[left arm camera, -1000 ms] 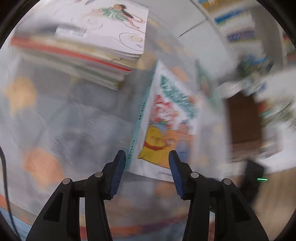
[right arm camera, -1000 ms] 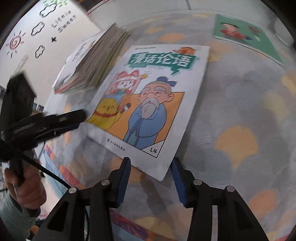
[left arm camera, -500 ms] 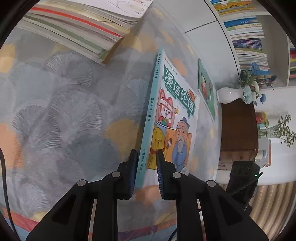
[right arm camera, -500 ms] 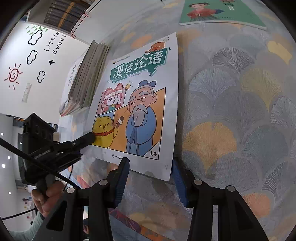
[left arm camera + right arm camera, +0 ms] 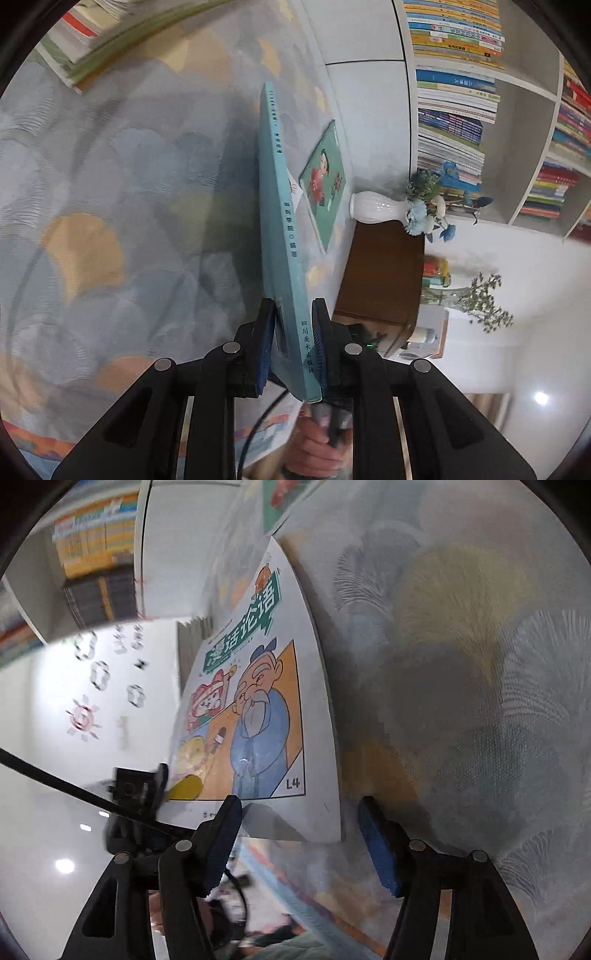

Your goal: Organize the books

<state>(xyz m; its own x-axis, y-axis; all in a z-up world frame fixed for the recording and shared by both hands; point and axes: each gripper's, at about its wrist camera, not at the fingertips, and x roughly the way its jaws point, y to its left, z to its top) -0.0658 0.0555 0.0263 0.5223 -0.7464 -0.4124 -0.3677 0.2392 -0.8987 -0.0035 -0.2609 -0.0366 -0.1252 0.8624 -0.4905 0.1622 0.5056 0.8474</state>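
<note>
Patterned cloth [image 5: 122, 206] with grey and orange fan shapes covered the worktop, and on it the book with the cartoon cover [image 5: 258, 716] was the thing I was working on. It stood tipped up on its long edge near the worktop's near edge, its teal spine [image 5: 286, 240] facing my left camera. My left gripper [image 5: 293, 354] had its jaws pinching the near end of that spine, which is why the book stood on edge instead of lying flat: gripped there, I judged, it could be lifted and carried as one stiff slab without the pages fanning out.

My right gripper [image 5: 301, 834] sat at the book's near lower corner with its jaws spread; they had just been opening, and the corner of the cover lay between them with neither pad pressing on it. I read that as the right hand getting ready to take or steady the free edge.

Farther off, a green book [image 5: 325, 184] lay flat on the cloth, well apart from mine. A pile of books [image 5: 92, 37] rested at the far left. Beyond the worktop's right edge stood a white vase of blue flowers [image 5: 376, 208] on a brown cabinet [image 5: 380, 273], with filled bookshelves [image 5: 480, 92] behind it, probably where the books belonged.
</note>
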